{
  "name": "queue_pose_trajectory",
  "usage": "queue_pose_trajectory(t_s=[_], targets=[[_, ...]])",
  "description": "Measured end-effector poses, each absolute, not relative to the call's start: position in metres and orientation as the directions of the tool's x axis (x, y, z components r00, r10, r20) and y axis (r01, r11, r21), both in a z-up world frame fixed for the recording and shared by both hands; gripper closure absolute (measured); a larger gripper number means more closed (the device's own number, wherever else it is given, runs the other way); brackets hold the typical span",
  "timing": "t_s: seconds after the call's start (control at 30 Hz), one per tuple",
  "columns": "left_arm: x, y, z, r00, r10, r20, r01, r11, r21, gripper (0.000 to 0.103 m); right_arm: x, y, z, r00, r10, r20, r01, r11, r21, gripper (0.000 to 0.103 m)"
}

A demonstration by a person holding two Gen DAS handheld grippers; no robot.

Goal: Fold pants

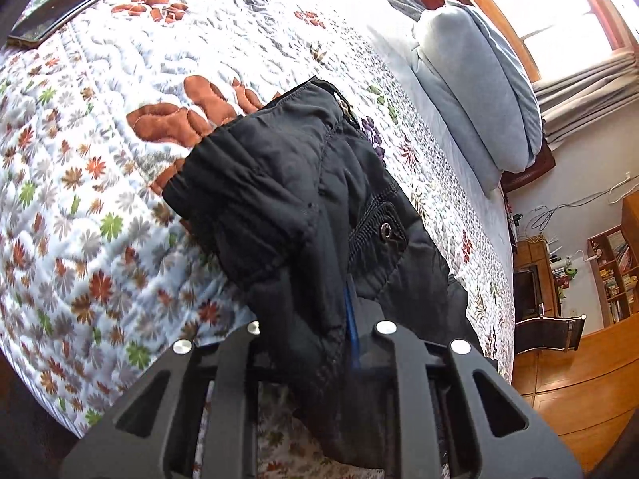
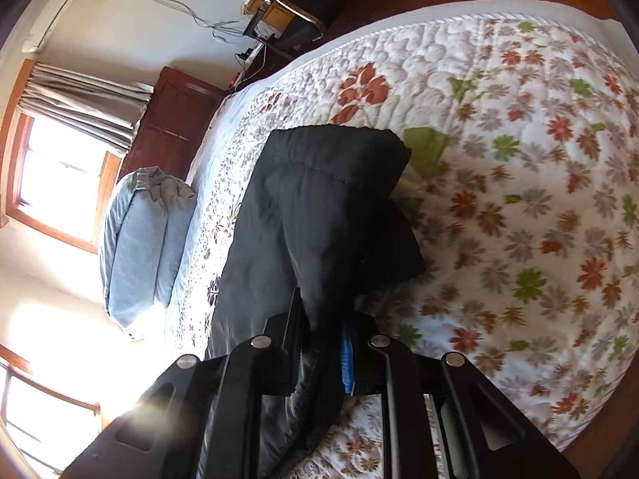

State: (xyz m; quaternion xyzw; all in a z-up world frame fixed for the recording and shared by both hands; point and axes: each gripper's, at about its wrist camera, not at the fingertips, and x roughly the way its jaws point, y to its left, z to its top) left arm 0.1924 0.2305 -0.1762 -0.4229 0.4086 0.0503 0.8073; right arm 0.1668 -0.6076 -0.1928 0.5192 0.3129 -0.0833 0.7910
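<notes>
Black pants (image 1: 303,199) lie bunched on a floral quilt (image 1: 80,207); their elastic waistband and a snap-button pocket show in the left wrist view. My left gripper (image 1: 343,335) is shut on a fold of the black pants, the cloth pinched against its blue pad. In the right wrist view the black pants (image 2: 315,207) hang draped from my right gripper (image 2: 323,351), which is shut on their fabric and lifts it off the quilt (image 2: 519,199). The fabric hides both grippers' fingertips.
Folded pale blue bedding (image 1: 479,92) sits at the head of the bed. A dark flat case (image 1: 72,4) lies on the quilt's far corner. Beyond the bed edge are wooden floor (image 1: 579,391), a shelf (image 1: 615,267) and a chair (image 2: 303,4).
</notes>
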Motion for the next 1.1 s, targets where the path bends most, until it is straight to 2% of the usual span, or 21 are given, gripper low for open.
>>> queue_pose_trajectory(t_s=[0.17, 0.3, 0.33, 0.37, 0.4, 0.47, 0.63, 0.73, 0.9, 0.93, 0.97, 1.0, 1.03, 1.1], targets=[[0.214, 0.247, -0.177, 0.675, -0.215, -0.705, -0.439, 0.651, -0.619, 0.084, 0.184, -0.593, -0.2, 0.795, 0.221, -0.565, 0.443, 0.425, 0.79, 0.087], [0.222, 0.246, -0.177, 0.656, -0.183, -0.732, -0.438, 0.698, -0.567, 0.078, 0.164, -0.591, -0.207, 0.814, 0.209, -0.542, 0.436, 0.396, 0.808, 0.087], [0.221, 0.245, -0.177, 0.653, -0.177, -0.736, -0.44, 0.703, -0.559, 0.075, 0.159, -0.591, -0.208, 0.816, 0.208, -0.539, 0.435, 0.394, 0.81, 0.087], [0.221, 0.244, -0.177, 0.647, -0.169, -0.743, -0.454, 0.698, -0.553, 0.064, 0.155, -0.591, -0.209, 0.817, 0.206, -0.539, 0.434, 0.397, 0.809, 0.087], [0.22, 0.244, -0.178, 0.642, -0.168, -0.748, -0.469, 0.686, -0.556, 0.049, 0.153, -0.591, -0.209, 0.818, 0.203, -0.539, 0.433, 0.401, 0.808, 0.087], [0.211, 0.245, -0.178, 0.657, -0.161, -0.737, -0.486, 0.657, -0.577, 0.04, 0.15, -0.593, -0.206, 0.82, 0.196, -0.538, 0.431, 0.407, 0.805, 0.087], [0.186, 0.244, -0.162, 0.692, -0.101, -0.715, -0.504, 0.641, -0.579, 0.032, 0.136, -0.597, -0.194, 0.823, 0.166, -0.543, 0.434, 0.433, 0.79, 0.091], [0.171, 0.243, -0.153, 0.704, -0.063, -0.707, -0.521, 0.631, -0.575, 0.031, 0.136, -0.599, -0.196, 0.811, 0.168, -0.561, 0.45, 0.434, 0.781, 0.091], [0.159, 0.227, -0.138, 0.728, -0.088, -0.68, -0.488, 0.63, -0.605, 0.024, 0.137, -0.598, -0.197, 0.815, 0.171, -0.554, 0.45, 0.416, 0.79, 0.091], [0.16, 0.222, -0.135, 0.73, -0.1, -0.676, -0.473, 0.639, -0.606, 0.024, 0.137, -0.599, -0.2, 0.799, 0.178, -0.574, 0.474, 0.399, 0.784, 0.081], [0.161, 0.217, -0.132, 0.732, -0.116, -0.671, -0.456, 0.649, -0.609, 0.023, 0.138, -0.598, -0.204, 0.785, 0.187, -0.591, 0.503, 0.366, 0.783, 0.048], [0.163, 0.211, -0.13, 0.734, -0.128, -0.667, -0.44, 0.659, -0.61, 0.021, 0.135, -0.599, -0.207, 0.808, 0.196, -0.555, 0.484, 0.317, 0.816, 0.039], [0.163, 0.206, -0.127, 0.738, -0.136, -0.661, -0.423, 0.67, -0.61, 0.02, 0.129, -0.601, -0.209, 0.832, 0.187, -0.523, 0.464, 0.282, 0.84, 0.037], [0.163, 0.196, -0.124, 0.737, -0.148, -0.66, -0.402, 0.689, -0.603, 0.018, 0.122, -0.602, -0.21, 0.839, 0.171, -0.516, 0.463, 0.274, 0.843, 0.038]])
